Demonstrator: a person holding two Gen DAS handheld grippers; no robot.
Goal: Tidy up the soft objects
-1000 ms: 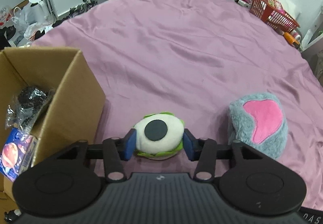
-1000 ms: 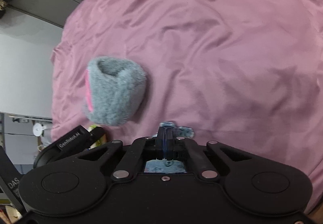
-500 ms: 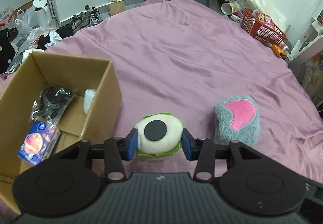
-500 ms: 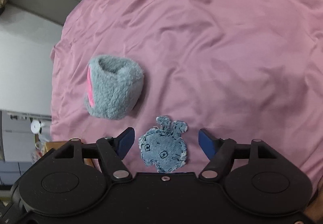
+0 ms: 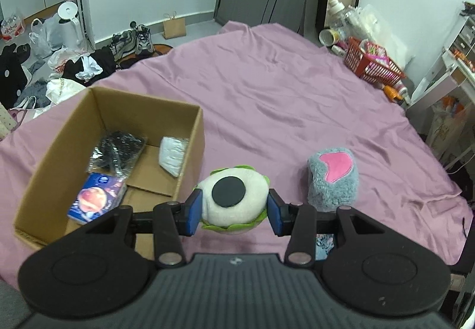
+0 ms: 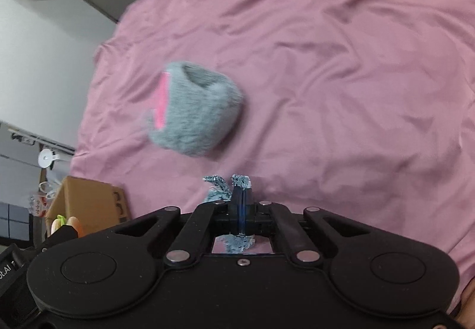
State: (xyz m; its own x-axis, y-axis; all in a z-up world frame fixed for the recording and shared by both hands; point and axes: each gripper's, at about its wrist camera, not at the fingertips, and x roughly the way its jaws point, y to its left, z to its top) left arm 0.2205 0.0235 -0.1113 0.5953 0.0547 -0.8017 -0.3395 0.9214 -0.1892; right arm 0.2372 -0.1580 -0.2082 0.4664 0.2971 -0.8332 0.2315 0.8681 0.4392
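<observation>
Reclosed, right hand-held gripper (image 6: 241,195) pinches a mostly hidden, perhaps denim patch (image 6: 216,191); left (image 5: 234,211) grips eyeball plush (image 5: 233,199).

Sheet (image 5: 282,97): plain mauve-pink. Box (image 5: 190,145): brown cardboard. Round plush (image 5: 234,204): cream-white, one black disc, green frill at the edge. Furry plush (image 5: 332,177): blue-grey with a pink patch. Small flat toy (image 6: 218,189): faded denim blue, frayed edge. Left gripper (image 5: 234,211): black with blue pads. Right gripper (image 6: 241,205): black, blue pads. Packets in box: one black (image 5: 118,148), one white (image 5: 173,153), one blue (image 5: 98,201) printed with a pink-orange sphere. Basket (image 5: 374,66): red.
</observation>
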